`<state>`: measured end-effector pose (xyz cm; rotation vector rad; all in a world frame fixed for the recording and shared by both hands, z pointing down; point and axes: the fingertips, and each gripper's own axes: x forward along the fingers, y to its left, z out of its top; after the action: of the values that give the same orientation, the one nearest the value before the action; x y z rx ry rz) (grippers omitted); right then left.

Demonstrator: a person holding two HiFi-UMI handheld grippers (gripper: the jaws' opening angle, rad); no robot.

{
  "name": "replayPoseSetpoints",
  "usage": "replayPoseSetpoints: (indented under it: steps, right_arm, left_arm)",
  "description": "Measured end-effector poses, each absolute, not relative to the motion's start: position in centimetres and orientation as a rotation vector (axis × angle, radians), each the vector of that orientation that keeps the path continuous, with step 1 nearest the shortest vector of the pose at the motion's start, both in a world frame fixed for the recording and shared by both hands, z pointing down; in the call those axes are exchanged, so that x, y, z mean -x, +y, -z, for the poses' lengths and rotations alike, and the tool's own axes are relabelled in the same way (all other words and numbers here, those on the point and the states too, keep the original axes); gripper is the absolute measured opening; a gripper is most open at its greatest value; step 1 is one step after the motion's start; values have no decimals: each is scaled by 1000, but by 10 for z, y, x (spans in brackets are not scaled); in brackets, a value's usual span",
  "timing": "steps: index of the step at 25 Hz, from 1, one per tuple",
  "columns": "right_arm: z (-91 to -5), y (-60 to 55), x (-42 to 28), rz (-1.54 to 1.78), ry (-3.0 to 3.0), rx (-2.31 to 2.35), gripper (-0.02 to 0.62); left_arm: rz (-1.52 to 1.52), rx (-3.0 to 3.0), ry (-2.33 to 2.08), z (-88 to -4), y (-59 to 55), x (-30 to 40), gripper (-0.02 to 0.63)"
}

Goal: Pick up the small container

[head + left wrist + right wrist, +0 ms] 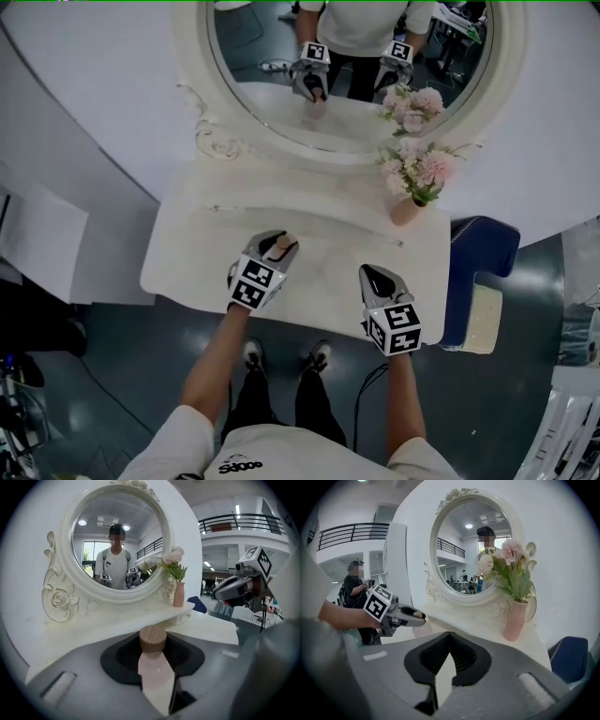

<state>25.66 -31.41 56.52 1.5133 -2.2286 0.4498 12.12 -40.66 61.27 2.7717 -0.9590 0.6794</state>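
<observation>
The small container (282, 247) is a pale pink bottle with a round wooden cap. It sits between the jaws of my left gripper (278, 246) above the white dressing table (197, 253). In the left gripper view the container (155, 667) fills the gap, its cap towards the jaw tips and both pads against its sides. My left gripper (153, 641) is shut on it. My right gripper (377, 274) hovers at the table's front right with nothing in it. In its own view my right gripper (450, 634) has its tips touching.
An oval mirror (356, 75) in an ornate white frame rises at the table's back. A pink vase of flowers (405, 208) stands at the back right. A blue chair (478, 272) is right of the table. The person's legs are at the front edge.
</observation>
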Motion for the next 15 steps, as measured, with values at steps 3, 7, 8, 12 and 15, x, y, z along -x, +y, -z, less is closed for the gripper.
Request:
replayPoseSetpoints:
  steps: [3,7,8,12,15]
  right_arm:
    - [-551,-312,-242,-418,-2250,-1513,2]
    - [-526,-306,-220,-373,-2280,-1510,2]
    - [-519,-305,-216,-363,-2287,-1511,3]
    - [-490,-304,-207,-313,-2305,-1528,3]
    - [-470,-303,-202,-278,-2317,-1542,3]
  left_arm:
    - [-662,-2792,-955,-593,-398,-106,150]
    - [-631,-2803,-930,-568,-382,-86,150]
    - [-625,-2803,-923,-562,-379,-82,150]
    - [-621,-2832,-900,-534,-366,-71,150]
    - [-616,-2858,-877,-516,-354,-66,150]
